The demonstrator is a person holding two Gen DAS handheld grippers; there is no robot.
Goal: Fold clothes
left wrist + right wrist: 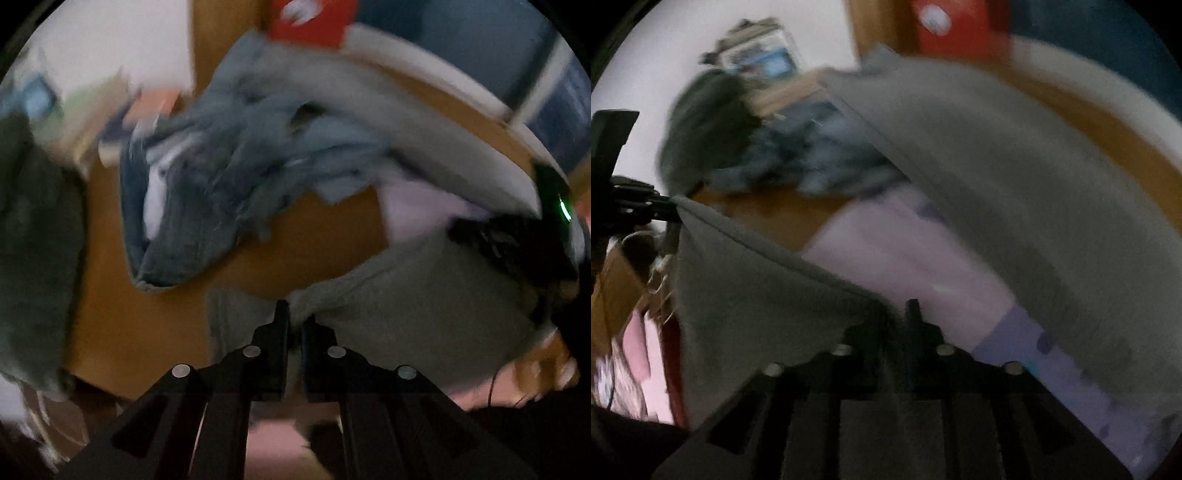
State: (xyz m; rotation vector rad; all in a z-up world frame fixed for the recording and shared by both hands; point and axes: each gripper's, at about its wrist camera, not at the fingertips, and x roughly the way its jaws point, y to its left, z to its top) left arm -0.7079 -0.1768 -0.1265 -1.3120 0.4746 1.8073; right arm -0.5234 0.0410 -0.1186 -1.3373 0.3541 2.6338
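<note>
Black claw (293, 321) arms carry round silver screws.

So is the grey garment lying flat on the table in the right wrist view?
No, the grey garment hangs lifted, one corner pinched in the left claw above the table.

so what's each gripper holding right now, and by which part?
Both hold the grey garment. The left gripper pinches one edge corner; the right gripper pinches another along the same stretched edge.

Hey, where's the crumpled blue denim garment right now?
In the left wrist view the crumpled blue denim garment lies on the brown wooden table, upper centre-left, between the dark green cloth and the held grey cloth.
</note>
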